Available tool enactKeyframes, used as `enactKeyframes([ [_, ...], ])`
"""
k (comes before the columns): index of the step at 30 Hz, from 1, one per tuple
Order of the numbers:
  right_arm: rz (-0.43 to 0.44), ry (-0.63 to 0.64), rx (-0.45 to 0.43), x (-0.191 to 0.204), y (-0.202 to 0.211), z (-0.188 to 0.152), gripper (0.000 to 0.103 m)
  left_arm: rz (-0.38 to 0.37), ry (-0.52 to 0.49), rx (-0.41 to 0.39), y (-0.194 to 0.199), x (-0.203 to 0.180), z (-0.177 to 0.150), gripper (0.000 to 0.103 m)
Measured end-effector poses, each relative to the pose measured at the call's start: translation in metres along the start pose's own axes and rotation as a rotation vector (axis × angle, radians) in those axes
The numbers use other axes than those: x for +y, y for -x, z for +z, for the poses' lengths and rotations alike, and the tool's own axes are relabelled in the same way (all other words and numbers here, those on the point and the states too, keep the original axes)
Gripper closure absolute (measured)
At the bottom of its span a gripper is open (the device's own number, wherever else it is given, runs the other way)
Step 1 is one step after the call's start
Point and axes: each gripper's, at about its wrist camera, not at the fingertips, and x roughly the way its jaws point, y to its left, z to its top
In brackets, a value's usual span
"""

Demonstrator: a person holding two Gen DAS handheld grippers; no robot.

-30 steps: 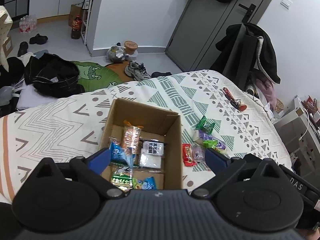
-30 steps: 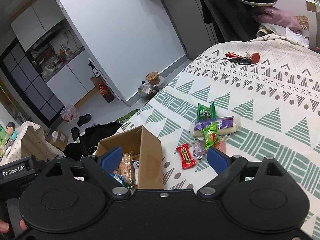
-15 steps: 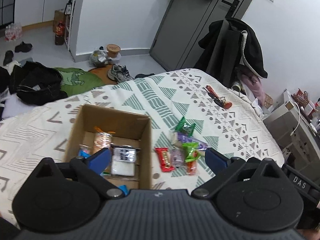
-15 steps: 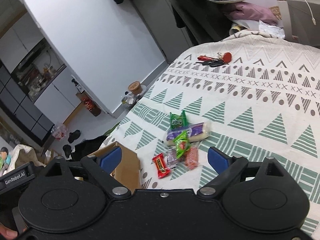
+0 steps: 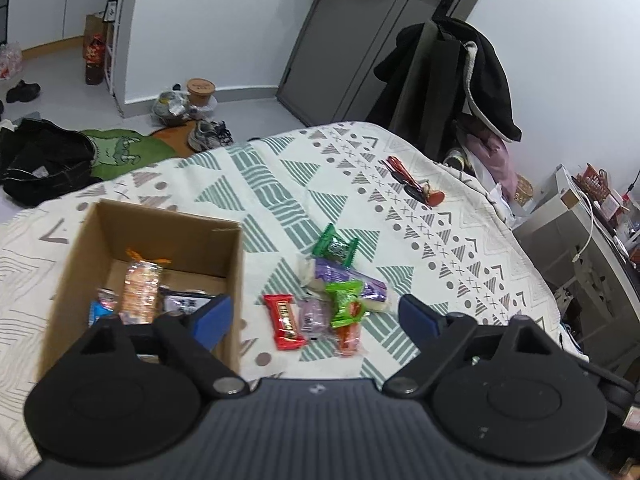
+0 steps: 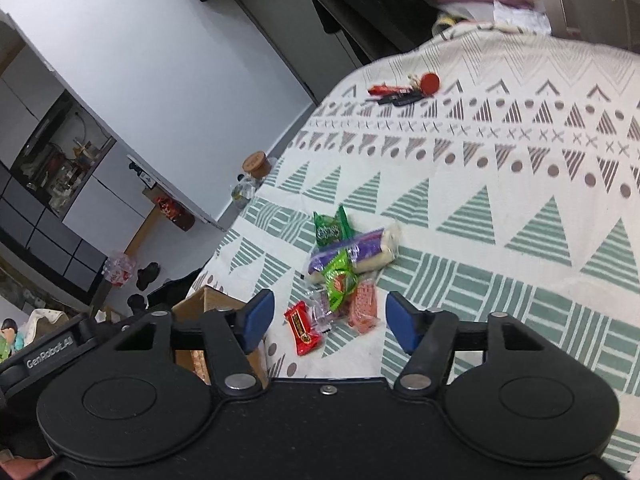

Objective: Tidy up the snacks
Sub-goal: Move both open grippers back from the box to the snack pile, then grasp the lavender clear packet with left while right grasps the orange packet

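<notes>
A cardboard box sits on the patterned bedspread, holding several wrapped snacks, among them an orange cracker pack. To its right lies a small heap: a red bar, a clear purple-tinted packet, a bright green packet, an orange-red packet, a purple-and-white roll and a dark green packet. My left gripper hovers above the heap, jaws closing, nothing between them. My right gripper hangs over the same heap, jaws closing, empty. The box corner shows at its left.
Red-handled keys lie further up the bedspread. Beyond the bed's edge are shoes, a black bag, a green mat and a jar on the floor. A chair draped with dark clothes stands by the door; a cluttered desk at right.
Both grippers have swung right, from over the box to over the loose heap, and come lower. Both pairs of jaws have narrowed, the right more.
</notes>
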Motion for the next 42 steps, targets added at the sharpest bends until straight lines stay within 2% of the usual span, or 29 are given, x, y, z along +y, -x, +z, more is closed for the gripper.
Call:
enactKeyframes([
  [2,0.0,-0.008,0.012,-0.002,-0.004,0.0,0.046,-0.008,-0.002,0.014,-0.009,-0.004,0.0,0.025],
  [4,-0.002,-0.012,0.022,-0.004,-0.009,0.001,0.047,-0.012,-0.007,0.03,-0.018,-0.009,0.0,0.039],
  [6,-0.004,-0.013,0.031,-0.006,-0.013,0.002,0.049,-0.013,-0.012,0.051,-0.027,-0.013,-0.001,0.045],
  [19,-0.027,-0.004,0.13,-0.015,-0.063,0.003,0.057,-0.007,-0.009,0.133,-0.088,-0.014,0.0,0.069],
  [26,-0.043,0.02,0.182,-0.016,-0.095,0.003,0.059,0.004,0.003,0.178,-0.119,-0.007,0.0,0.075],
  [35,-0.078,0.06,0.226,-0.015,-0.129,0.001,0.059,0.006,0.021,0.229,-0.148,0.001,0.001,0.075],
  [37,-0.09,0.064,0.241,-0.015,-0.137,0.0,0.061,0.008,0.019,0.233,-0.152,0.001,0.002,0.075],
  [42,-0.11,0.072,0.259,-0.017,-0.147,-0.003,0.075,0.011,0.023,0.253,-0.163,0.003,0.001,0.075],
])
